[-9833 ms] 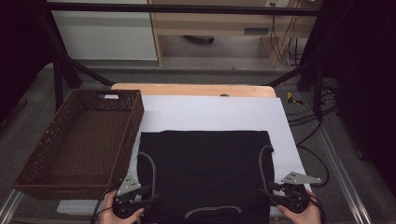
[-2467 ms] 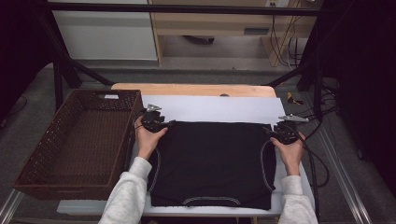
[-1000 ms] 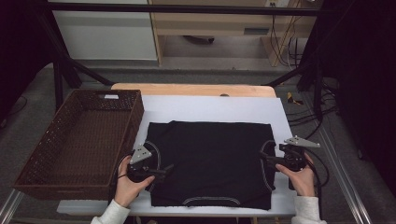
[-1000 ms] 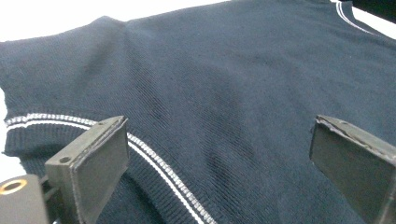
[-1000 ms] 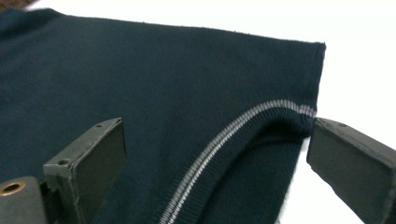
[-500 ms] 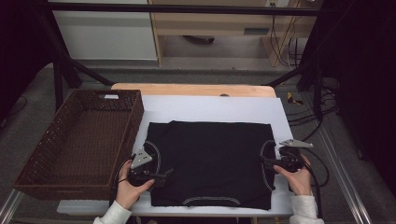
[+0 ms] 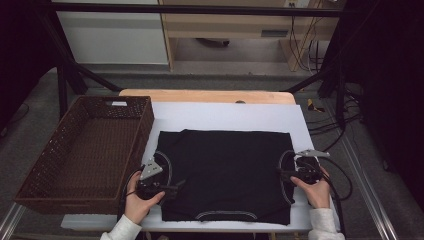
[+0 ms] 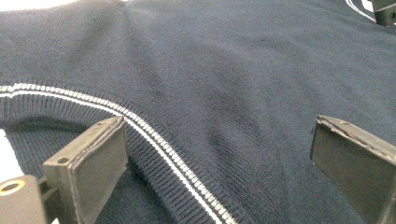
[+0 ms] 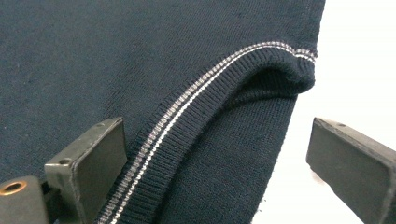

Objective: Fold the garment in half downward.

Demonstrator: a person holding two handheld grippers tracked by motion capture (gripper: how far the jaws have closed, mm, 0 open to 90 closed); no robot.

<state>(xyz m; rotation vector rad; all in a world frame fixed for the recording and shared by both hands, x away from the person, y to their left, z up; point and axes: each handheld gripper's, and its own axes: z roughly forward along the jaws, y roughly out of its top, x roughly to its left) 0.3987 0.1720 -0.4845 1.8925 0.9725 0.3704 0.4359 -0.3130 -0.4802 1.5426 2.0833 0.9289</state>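
Observation:
A dark navy knitted garment (image 7: 225, 170) lies folded flat on the white table cover (image 7: 225, 116). Its ribbed edge with a white stripe (image 8: 154, 144) runs between the left jaws, and the same trim (image 9: 187, 109) curves between the right jaws. My left gripper (image 7: 172, 188) sits at the garment's left edge, open, jaws over the fabric (image 8: 219, 93). My right gripper (image 7: 280, 172) is at the garment's right edge, also open, one jaw over the knit (image 9: 93, 56) and the other over the white cover (image 9: 355, 70).
A brown wicker basket (image 7: 60, 172) stands left of the garment, right beside my left hand. Past the cover, the wooden table edge (image 7: 205, 95) shows at the back. Cables (image 7: 345, 175) trail by the table's right side.
The garment has been folded up from its longer spread. Both grippers came back from the far edge to the near sides, and in the last half second settled lower against the garment's edges.

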